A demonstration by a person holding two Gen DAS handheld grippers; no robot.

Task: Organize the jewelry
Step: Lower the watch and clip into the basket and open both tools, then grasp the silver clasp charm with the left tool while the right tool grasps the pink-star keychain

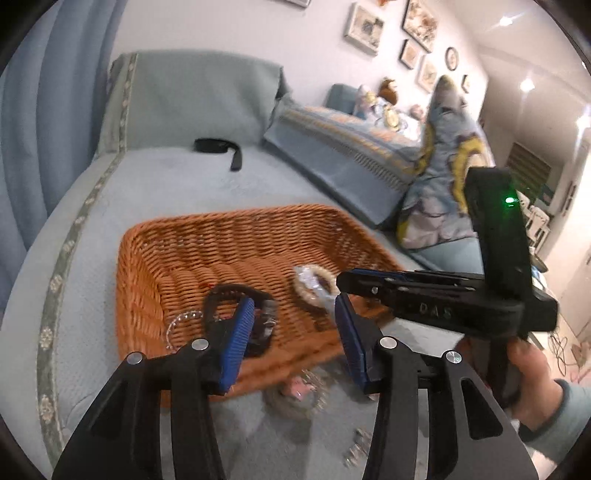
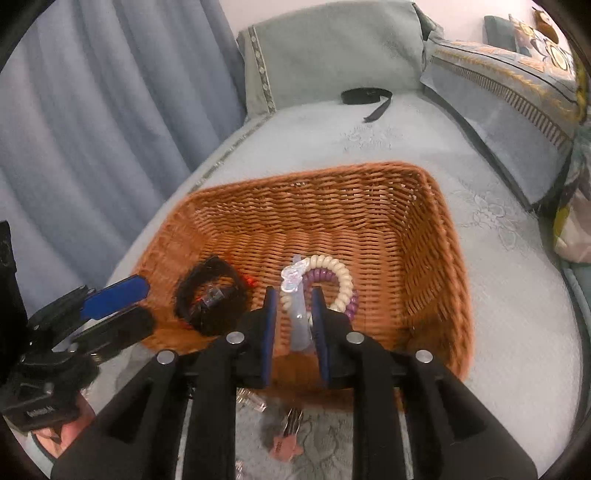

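Both grippers hover at the near edge of a wicker basket [image 2: 436, 236] on a sofa [image 2: 517, 295].

The left gripper [image 1: 295, 325] gapes empty above a black bracelet [image 2: 210, 295] in the basket. The right gripper [image 2: 293, 325] stands slightly parted, its pads apart from the clear tag of a cream-and-purple spiral band [image 2: 332, 280] lying in the basket.

Blue curtain [image 2: 92, 110] hangs at my left. Pale blue sofa cover [image 1: 177, 181] with patterned trim under everything. Black strap [image 1: 221, 147] lies near the backrest [image 2: 332, 55], well apart from my work area. Patterned cushion [image 1: 343, 147] to the right; framed pictures [image 1: 419, 22] on the wall, stuffed toys [image 1: 384, 92] below them.
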